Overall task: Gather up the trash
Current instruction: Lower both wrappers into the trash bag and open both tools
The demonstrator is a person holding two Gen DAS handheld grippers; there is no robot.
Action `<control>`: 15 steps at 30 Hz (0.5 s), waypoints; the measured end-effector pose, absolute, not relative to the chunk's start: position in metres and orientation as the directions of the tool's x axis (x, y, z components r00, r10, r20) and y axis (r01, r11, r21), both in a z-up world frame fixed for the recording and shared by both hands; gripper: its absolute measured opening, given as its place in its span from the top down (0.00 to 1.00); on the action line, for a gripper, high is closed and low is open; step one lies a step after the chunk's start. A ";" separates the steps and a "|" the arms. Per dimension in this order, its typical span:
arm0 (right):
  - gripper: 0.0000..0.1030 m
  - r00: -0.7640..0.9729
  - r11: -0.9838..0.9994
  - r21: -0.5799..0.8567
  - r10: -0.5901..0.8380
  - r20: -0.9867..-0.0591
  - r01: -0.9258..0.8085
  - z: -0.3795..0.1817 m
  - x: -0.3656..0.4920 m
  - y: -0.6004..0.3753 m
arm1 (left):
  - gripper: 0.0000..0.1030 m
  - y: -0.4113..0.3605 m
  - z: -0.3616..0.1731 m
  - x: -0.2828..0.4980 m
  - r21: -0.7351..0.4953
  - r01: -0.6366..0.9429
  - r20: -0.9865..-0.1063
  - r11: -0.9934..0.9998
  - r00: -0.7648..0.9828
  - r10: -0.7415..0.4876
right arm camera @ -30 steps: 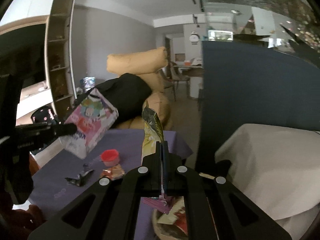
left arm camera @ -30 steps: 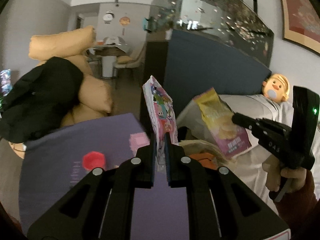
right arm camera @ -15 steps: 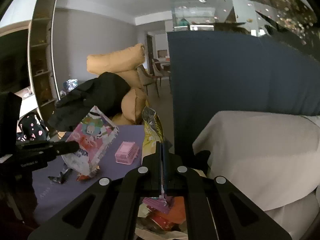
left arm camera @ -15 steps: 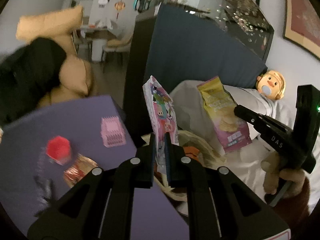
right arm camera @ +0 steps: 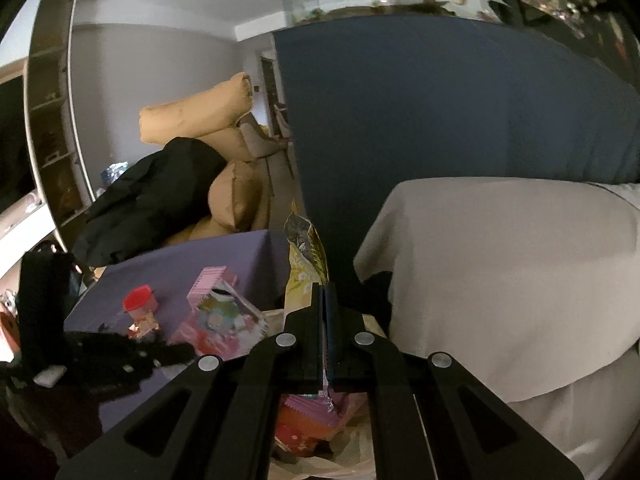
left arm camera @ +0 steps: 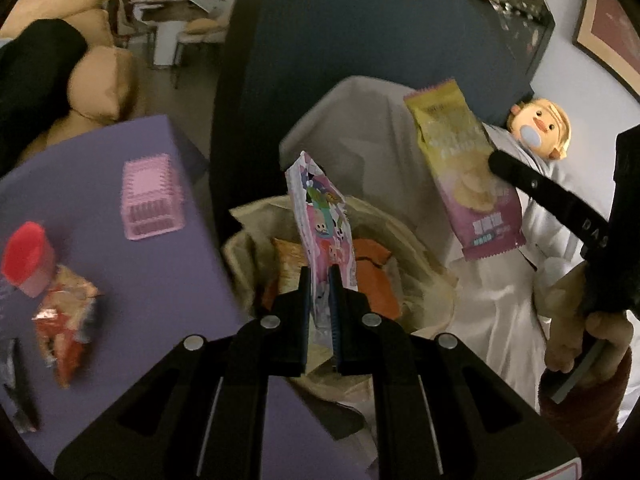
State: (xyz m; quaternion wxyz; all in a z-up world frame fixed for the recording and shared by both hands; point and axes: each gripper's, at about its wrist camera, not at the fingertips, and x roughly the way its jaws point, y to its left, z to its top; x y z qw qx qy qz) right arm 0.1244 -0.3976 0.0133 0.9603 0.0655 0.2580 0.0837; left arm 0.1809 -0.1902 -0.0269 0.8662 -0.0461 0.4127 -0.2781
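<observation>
The left gripper (left arm camera: 320,276) is pinching a pink cartoon-printed snack wrapper (left arm camera: 322,216) upright over the open beige-lined trash bag (left arm camera: 416,240), seemingly ready to drop it in. The right gripper (left arm camera: 496,160) is clamping a yellow-and-purple chip packet (left arm camera: 464,168) above the white sheet, just beside the bag. A red-capped tub (left arm camera: 26,258), crumpled foil wrapper (left arm camera: 64,312) and pink plastic basket (left arm camera: 152,196) are waiting on the purple table (left arm camera: 168,280).

From the right wrist, the closed jaws are gripping the chip packet (right arm camera: 306,256) edge-on, with orange wrappers in the bag below; the table edge is crowding the opening.
</observation>
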 end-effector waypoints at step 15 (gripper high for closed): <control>0.96 0.846 0.977 0.195 0.176 -0.504 -0.088 0.000 0.125 -0.415 | 0.92 -0.245 -0.080 0.203 -0.232 0.495 -0.813 0.837 0.374 -0.447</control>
